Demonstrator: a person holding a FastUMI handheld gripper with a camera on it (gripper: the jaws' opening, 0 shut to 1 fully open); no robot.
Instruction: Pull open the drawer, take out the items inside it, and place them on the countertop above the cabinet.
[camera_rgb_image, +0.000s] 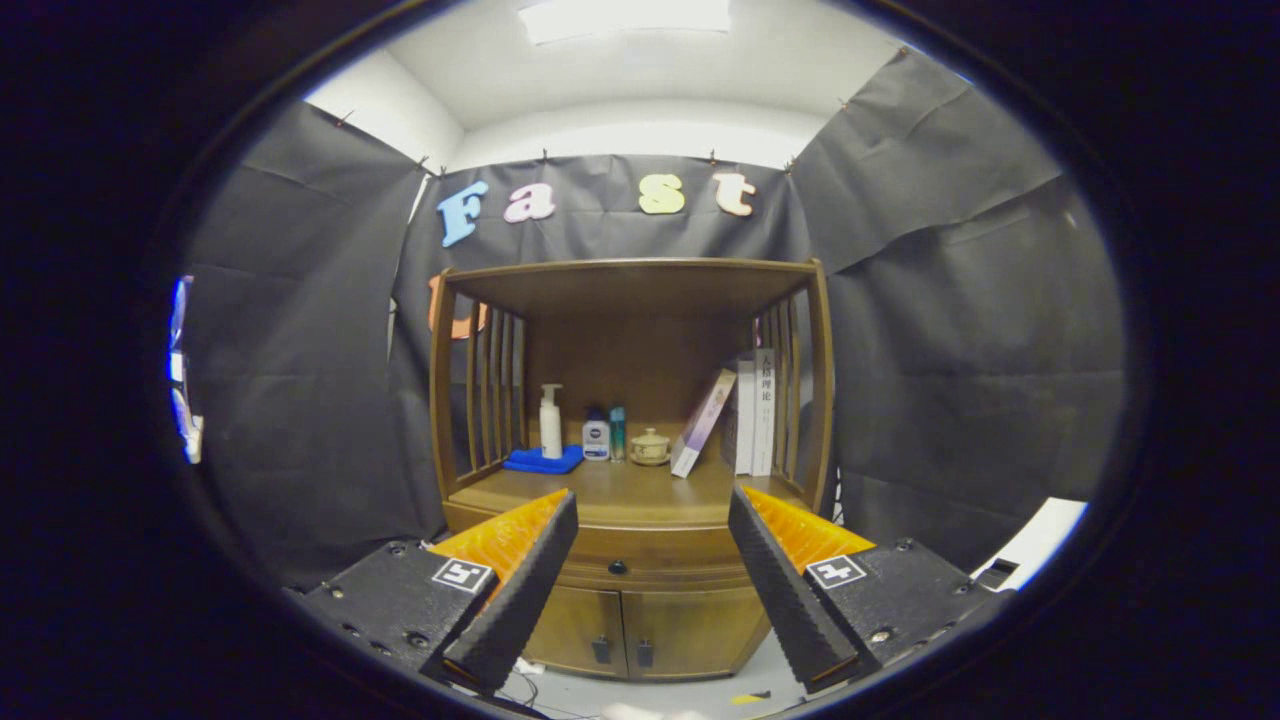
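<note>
Two-finger gripper (652, 520) held well back from a brown wooden cabinet (630, 600), fingers (520, 590) spread wide apart and clamped on nothing. Between the fingers: closed wooden drawer (640, 570) with a small dark round knob (618, 567), set just under the front edge of the wooden countertop (620, 495). Below the drawer, two closed cabinet doors (625, 630) with dark handles at their meeting edges. Contents of the drawer hidden (front shut). Along the back edge of the countertop, from the left corner: white pump bottle (550, 420) standing upright on a flat blue cloth (543, 460); small white-and-blue bottle (596, 436); slim teal tube (618, 432); small beige lidded ceramic pot (650, 447). Toward the right rear corner: thin book (702, 422) leaning rightward against a row of upright white books (757, 410). Slatted wooden side rails (492, 385) at both side edges, flat wooden top shelf (630, 280) overhead.
</note>
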